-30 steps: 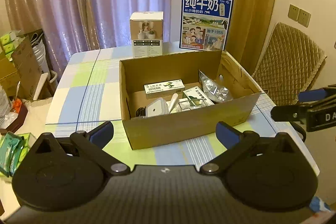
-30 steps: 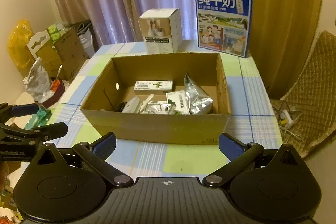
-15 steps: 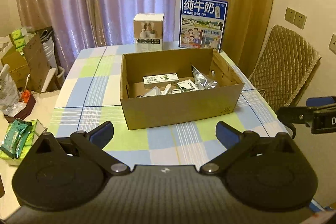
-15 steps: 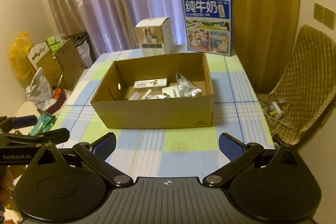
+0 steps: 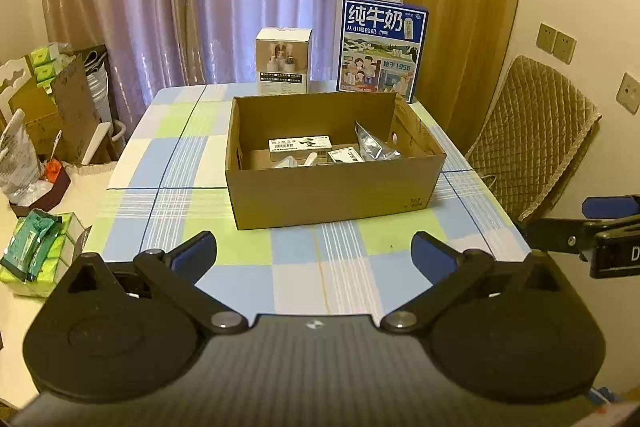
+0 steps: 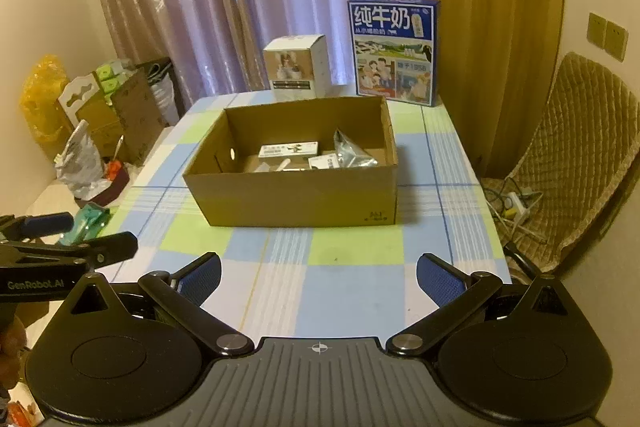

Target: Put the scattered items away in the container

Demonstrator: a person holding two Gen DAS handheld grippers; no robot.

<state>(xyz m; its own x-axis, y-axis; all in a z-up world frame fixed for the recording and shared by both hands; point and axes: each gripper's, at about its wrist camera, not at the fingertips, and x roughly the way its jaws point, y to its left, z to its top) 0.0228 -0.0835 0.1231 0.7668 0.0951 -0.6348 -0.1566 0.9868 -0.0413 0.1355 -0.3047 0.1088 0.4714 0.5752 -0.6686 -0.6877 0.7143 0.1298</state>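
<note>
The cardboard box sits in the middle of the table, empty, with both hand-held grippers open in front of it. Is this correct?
Not quite: the cardboard box is not empty. The right wrist view shows a green-and-white carton and a silver pouch inside. The rest holds.

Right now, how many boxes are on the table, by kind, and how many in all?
Open cardboard box: 1
Blue milk carton box: 1
White product box: 1
Total: 3
</note>
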